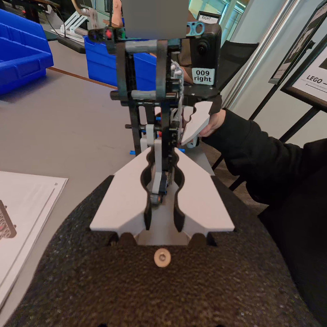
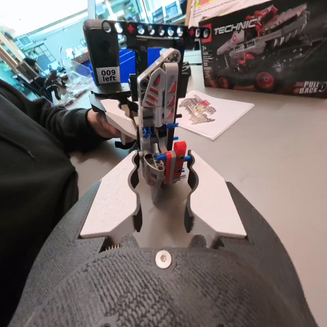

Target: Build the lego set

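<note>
The half-built Lego model (image 1: 160, 109) is a tall black frame with grey beams and blue pins. My left gripper (image 1: 163, 152) is shut on its near end, and the black wavy pads (image 1: 147, 178) press both sides. In the right wrist view the model (image 2: 159, 99) shows a grey panel with red stripes and a red-and-grey block (image 2: 174, 162) at its near end. My right gripper (image 2: 162, 155) is closed around that end. Each gripper also shows in the other's view, touching the model's side: the right (image 1: 194, 122) and the left (image 2: 120, 116).
Two blue bins (image 1: 23, 58) (image 1: 106, 60) stand at the back of the grey table (image 1: 70, 123). The instruction booklet (image 2: 212, 115) lies open, also seen in the left wrist view (image 1: 26, 221). The set's box (image 2: 265, 53) stands behind it. A person's dark sleeve (image 1: 265, 159) reaches in. Left and right tips are no more than a few centimetres apart.
</note>
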A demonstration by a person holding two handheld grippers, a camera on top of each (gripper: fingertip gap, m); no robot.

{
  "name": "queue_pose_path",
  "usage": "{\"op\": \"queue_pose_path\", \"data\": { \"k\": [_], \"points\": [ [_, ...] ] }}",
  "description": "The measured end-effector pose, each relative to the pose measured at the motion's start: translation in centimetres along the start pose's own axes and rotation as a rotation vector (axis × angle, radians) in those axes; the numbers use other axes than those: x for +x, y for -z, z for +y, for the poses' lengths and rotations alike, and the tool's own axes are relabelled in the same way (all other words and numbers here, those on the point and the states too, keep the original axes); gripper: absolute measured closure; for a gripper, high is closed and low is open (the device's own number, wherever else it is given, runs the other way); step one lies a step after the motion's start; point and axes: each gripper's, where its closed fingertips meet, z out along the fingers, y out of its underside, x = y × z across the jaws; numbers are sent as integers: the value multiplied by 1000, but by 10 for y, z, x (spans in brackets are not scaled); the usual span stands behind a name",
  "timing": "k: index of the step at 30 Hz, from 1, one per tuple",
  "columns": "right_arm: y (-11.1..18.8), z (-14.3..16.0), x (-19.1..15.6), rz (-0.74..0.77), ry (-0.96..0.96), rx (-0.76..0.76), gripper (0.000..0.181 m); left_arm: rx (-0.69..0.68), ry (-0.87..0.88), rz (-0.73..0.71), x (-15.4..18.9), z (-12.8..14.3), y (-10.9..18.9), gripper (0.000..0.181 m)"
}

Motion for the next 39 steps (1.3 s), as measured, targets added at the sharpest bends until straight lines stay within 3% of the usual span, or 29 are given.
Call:
{"op": "queue_pose_path", "data": {
  "k": [6,11,19,25,32,39],
  "points": [
    [-16,-19,-20,-35,141,-56,131,-11,-43,-57,15,5,26,158],
    [-50,3,-38,-46,297,-278,146,59,-22,-114,21,6,54,175],
    [-62,6,-49,-41,389,-376,149,44,16,-109,30,25,80,170],
    [-74,5,-53,-38,438,-389,153,-95,-101,-119,37,46,95,164],
    [-99,2,-67,-138,478,-406,154,-217,-330,-289,12,57,133,154],
    [-113,2,-77,-289,494,-395,152,-298,-319,-322,-1,76,162,151]
  ]
}}
